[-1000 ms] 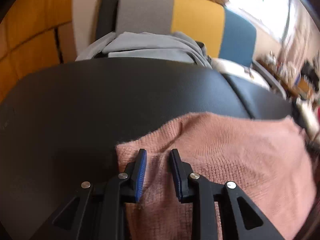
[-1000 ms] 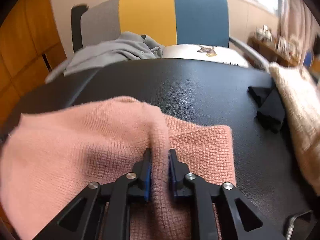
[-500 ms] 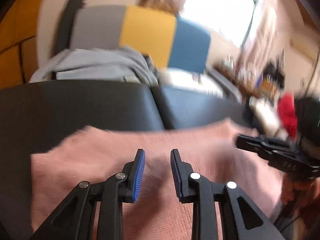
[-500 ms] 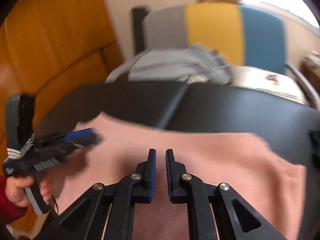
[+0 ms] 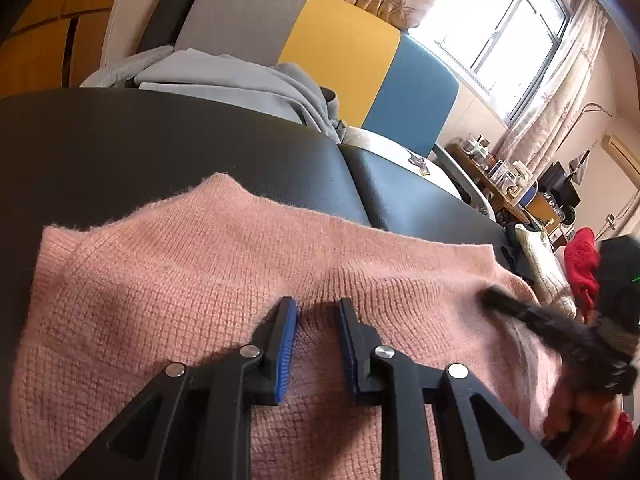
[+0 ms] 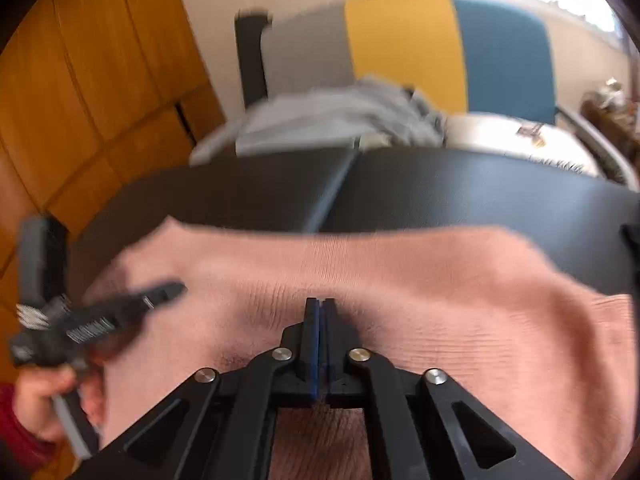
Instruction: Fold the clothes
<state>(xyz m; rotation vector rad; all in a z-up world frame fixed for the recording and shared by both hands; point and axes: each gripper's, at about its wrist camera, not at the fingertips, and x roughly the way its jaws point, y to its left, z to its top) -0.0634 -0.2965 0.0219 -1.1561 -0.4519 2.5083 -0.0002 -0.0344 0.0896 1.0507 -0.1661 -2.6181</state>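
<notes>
A pink knit sweater (image 5: 192, 280) lies spread on the black padded table (image 5: 160, 152); it also shows in the right wrist view (image 6: 440, 280). My left gripper (image 5: 318, 308) is open just above the sweater's middle, with nothing between its fingers. My right gripper (image 6: 320, 304) is shut, its tips pressed together over the sweater, with no cloth seen between them. The right gripper shows blurred at the right of the left wrist view (image 5: 552, 332). The left gripper shows blurred at the left of the right wrist view (image 6: 108, 312).
A grey garment (image 5: 240, 84) lies heaped on a grey, yellow and blue chair (image 5: 340, 48) behind the table. Cream and red clothes (image 5: 560, 268) sit at the table's right end. An orange wooden wall (image 6: 80, 80) stands on the left.
The right gripper let go of the sweater fold and closed empty. Both grippers moved over the sweater's middle. The sweater now lies flatter and wider.
</notes>
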